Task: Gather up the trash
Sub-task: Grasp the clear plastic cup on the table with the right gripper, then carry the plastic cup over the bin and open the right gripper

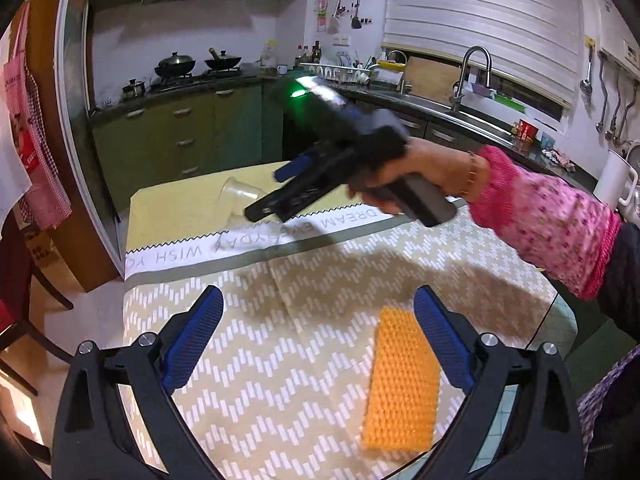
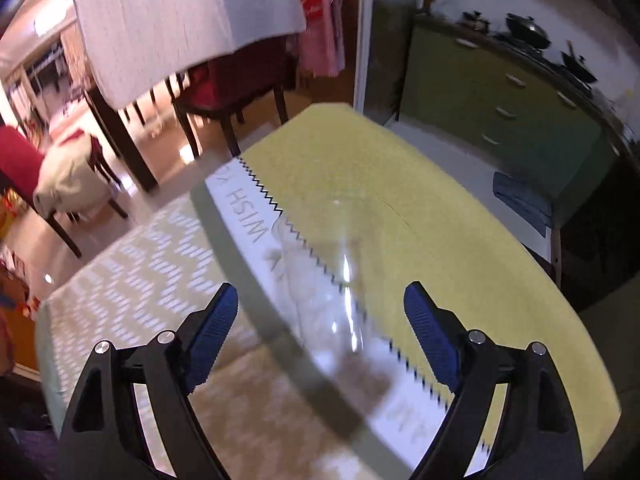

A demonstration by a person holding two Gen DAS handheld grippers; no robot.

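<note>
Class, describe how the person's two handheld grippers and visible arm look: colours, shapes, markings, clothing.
The left gripper and right gripper each have black triangular-cutout arms, silver bolts and ribbed blue finger pads. The right gripper's black body shows a green light. The right hand wears a thin bracelet and a pink flowered sleeve.

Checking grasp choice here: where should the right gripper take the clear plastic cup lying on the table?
Across the cup's side wall, mid-body, coming from above. It lies on its side on the tablecloth, so the rim isn't upward. The right gripper is open, fingers straddling it.
</note>
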